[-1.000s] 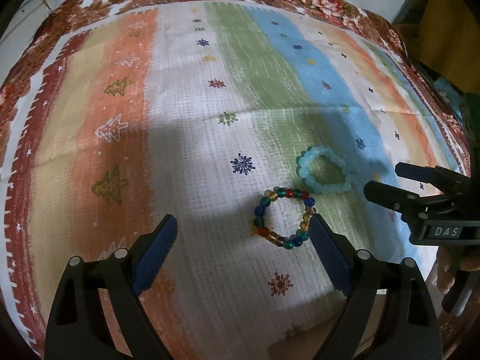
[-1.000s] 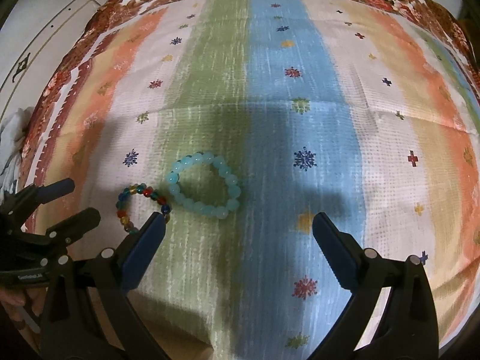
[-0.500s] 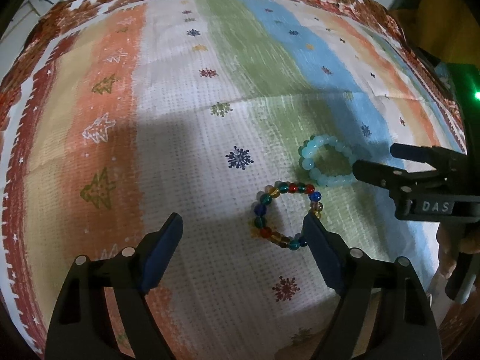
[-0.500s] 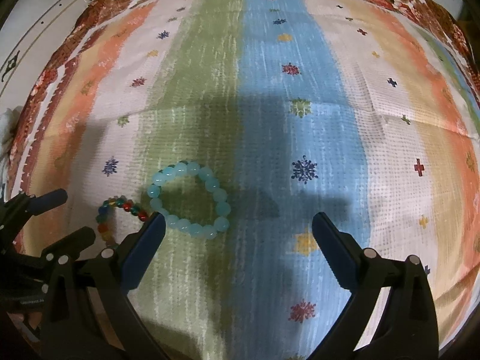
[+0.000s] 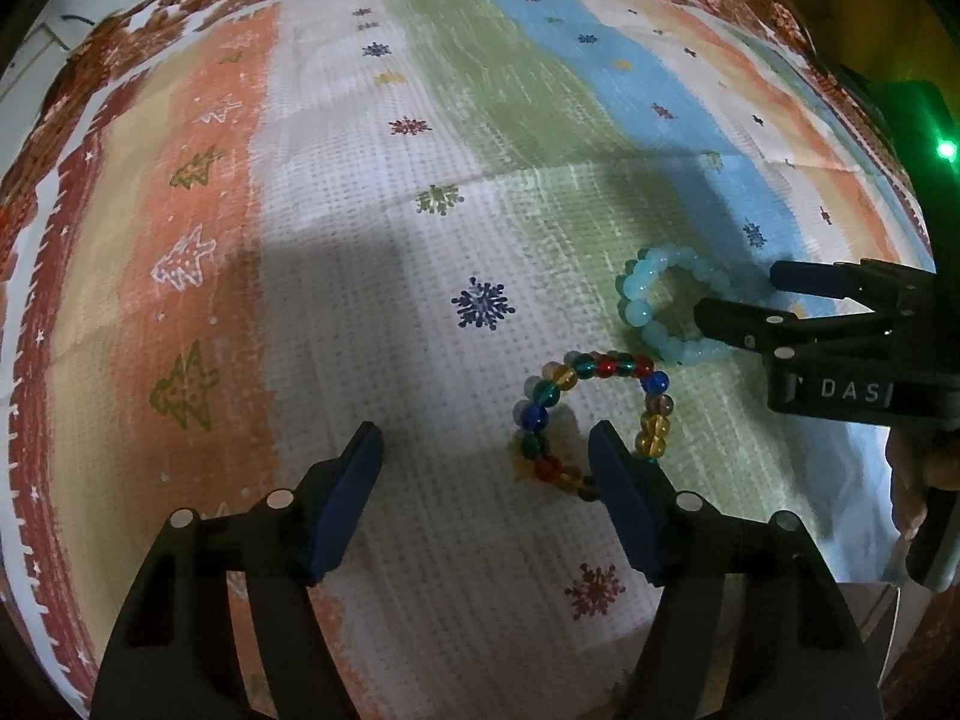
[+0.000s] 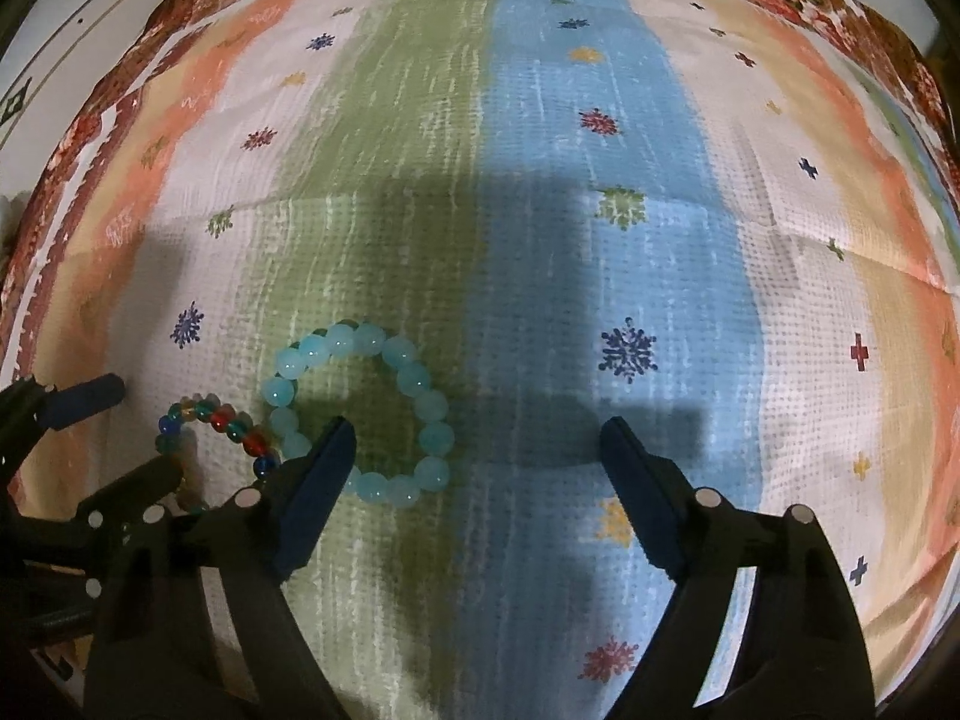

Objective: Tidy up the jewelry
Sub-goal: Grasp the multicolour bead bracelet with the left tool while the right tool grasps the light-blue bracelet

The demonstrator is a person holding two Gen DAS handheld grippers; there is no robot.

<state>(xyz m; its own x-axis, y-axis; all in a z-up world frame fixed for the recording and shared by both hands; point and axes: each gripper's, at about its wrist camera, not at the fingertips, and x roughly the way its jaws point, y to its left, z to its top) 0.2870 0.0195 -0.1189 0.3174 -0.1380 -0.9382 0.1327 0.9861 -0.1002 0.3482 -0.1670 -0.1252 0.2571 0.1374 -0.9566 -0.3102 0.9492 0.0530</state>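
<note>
The multicoloured bead bracelet [image 5: 591,420] and the pale aqua bead bracelet [image 6: 360,414] lie side by side, touching or nearly so, on a striped tablecloth [image 6: 600,120] printed with snowflakes and bordered in red-brown flowers. The step in hand looks like a two-handed pick-up, one bracelet to each tool. The left gripper [image 5: 483,468] points steeply down with its jaws apart and closing; its right finger sits inside the multicoloured ring, so only the ring's left-hand side lies between the pads, and nothing is pressed yet. The right gripper [image 6: 474,450] is likewise apart and closing, its left finger planted inside the aqua ring, with the ring's right-hand side between the pads and no contact visible. The next move probably calls for each pair to finish closing on one strand of beads without catching the neighbouring bracelet or bunching the cloth, then a clean lift. No box, tray or stand for the jewelry shows in either view, so the destination cannot be told. Each finger hides a few beads of its ring, and a hand [image 5: 918,474] on the right tool is cut off at the edge.
</note>
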